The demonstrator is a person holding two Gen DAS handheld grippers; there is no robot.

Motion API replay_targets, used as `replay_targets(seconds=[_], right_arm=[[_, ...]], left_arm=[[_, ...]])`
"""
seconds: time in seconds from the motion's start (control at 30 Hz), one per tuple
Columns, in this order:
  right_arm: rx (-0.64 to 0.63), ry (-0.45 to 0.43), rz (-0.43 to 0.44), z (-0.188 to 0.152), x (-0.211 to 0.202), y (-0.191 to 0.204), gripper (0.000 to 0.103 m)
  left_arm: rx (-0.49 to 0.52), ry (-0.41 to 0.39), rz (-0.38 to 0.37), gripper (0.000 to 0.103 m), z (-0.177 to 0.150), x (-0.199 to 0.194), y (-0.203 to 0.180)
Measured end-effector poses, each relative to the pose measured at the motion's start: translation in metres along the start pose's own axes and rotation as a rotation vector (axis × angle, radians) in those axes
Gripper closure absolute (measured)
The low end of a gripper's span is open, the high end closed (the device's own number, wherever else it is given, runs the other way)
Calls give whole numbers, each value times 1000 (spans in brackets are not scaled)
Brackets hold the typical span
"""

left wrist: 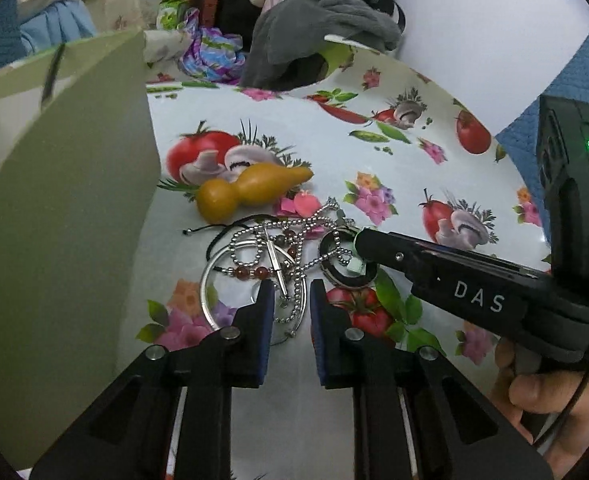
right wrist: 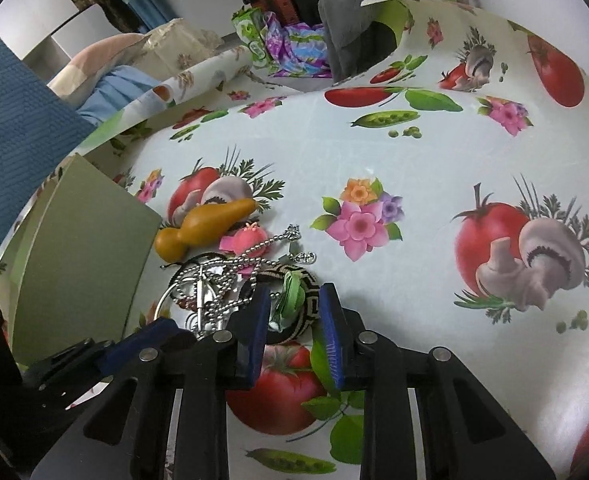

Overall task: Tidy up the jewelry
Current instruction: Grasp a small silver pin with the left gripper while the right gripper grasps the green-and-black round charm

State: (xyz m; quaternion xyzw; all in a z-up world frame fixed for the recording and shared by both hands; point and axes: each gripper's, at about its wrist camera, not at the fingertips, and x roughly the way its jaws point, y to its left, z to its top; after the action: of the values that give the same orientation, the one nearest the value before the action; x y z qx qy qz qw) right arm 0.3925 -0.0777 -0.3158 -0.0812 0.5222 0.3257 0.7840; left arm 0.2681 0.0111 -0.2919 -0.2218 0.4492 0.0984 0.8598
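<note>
A tangle of jewelry lies on the flowered tablecloth: a silver bangle, a silver ball chain, red beads and a black patterned ring bracelet with a green tag. My left gripper is open, its jaws on either side of the ball chain and bangle rim. My right gripper is open around the patterned bracelet; it also shows in the left wrist view, reaching in from the right. A yellow gourd figure and a pink piece lie behind the pile.
A green box stands at the left of the pile, close to the bangle; it also shows in the right wrist view. Piled clothes and a coloured bag sit at the table's far edge.
</note>
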Motion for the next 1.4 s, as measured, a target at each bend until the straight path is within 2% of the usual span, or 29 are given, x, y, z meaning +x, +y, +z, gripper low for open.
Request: replay_targets(seconds=[0.17,0.37,0.8,1.07,1.4], right_arm=[[-14,14,-1,3,10,0,84],[-78,0,-44,2,9,9,88],[-27,-70,-88,0,-16,-3,89],[9,-61,-98,-10,-24,-11,89],[22,-59,-99,-28,-36,-4,88]], left_arm=[[-15,-5,26,85,2,7,3],[-25,-14,39,85,3,13,3],[1,-44,79,85,8,14,-3],[24,-20,89,99,11,22,-5],[64,-13,65,99,4,5,-6]])
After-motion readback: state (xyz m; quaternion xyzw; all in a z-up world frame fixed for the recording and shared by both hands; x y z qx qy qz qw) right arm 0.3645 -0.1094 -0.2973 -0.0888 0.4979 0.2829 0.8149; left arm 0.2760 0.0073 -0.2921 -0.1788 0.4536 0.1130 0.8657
